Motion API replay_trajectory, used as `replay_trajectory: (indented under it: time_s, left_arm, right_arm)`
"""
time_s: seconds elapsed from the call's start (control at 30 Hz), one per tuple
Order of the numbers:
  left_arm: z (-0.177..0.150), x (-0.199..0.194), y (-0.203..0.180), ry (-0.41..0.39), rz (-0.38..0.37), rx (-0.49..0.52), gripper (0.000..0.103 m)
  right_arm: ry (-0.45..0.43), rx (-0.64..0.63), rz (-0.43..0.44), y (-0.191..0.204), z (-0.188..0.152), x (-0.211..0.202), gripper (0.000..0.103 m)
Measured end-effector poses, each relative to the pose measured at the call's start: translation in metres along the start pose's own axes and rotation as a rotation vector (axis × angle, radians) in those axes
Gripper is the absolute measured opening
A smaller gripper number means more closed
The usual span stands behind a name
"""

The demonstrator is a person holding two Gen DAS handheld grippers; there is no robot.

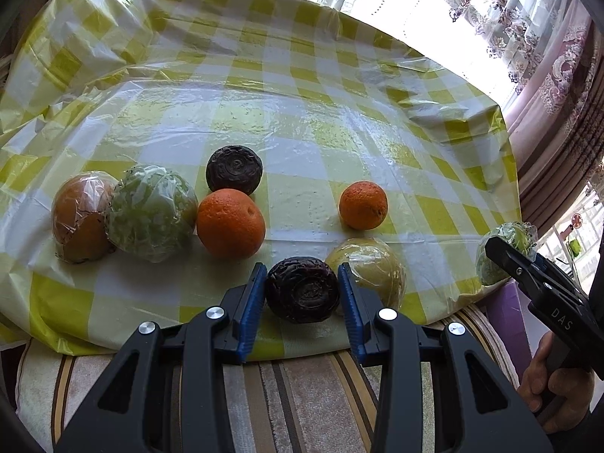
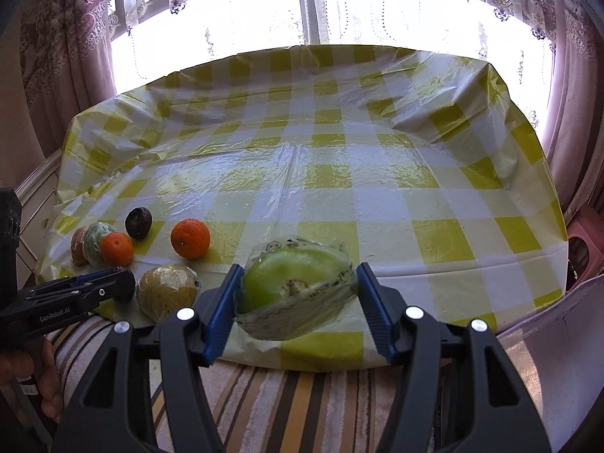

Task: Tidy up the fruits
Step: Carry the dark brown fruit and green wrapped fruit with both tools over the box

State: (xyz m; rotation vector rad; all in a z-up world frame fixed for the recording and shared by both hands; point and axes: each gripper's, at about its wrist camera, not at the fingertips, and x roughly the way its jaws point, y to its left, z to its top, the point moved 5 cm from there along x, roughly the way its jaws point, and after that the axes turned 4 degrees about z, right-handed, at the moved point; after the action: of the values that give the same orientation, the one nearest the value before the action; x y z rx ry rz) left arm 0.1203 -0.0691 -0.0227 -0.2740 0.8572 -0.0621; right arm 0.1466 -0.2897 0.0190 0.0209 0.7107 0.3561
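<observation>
Both fruits are gripped, sorting underway: the left hand-held gripper clamps a dark fruit; the right hand-held gripper clamps a wrapped green fruit, which likely belongs left beside its wrapped green match.

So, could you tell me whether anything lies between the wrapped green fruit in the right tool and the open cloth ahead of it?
Nothing visible does. The wrapped green fruit sits in the right tool, and the checked cloth straight ahead is bare. The other fruits, such as the nearest orange, lie off to the left.
</observation>
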Motion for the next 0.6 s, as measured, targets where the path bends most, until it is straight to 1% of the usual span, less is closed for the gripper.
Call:
replay_trajectory:
  time_s: [0.17,0.33,0.5,0.6]
  left_arm:
    - [0.001,-0.005,0.0,-0.019,0.005,-0.003,0.037]
    - [0.003,-0.018,-0.004,-0.068,0.024,0.014,0.037]
    - [0.008,-0.033,-0.012,-0.117,0.03,0.031,0.037]
    - [0.009,-0.039,-0.02,-0.132,0.025,0.052,0.037]
  right_arm:
    - [0.002,0.017,-0.017,-0.009,-0.004,-0.01,0.061]
    - [0.008,0.038,-0.035,-0.022,-0.01,-0.02,0.061]
    - [0.002,0.075,-0.063,-0.043,-0.014,-0.037,0.061]
    - [-0.003,0.101,-0.099,-0.059,-0.015,-0.051,0.061]
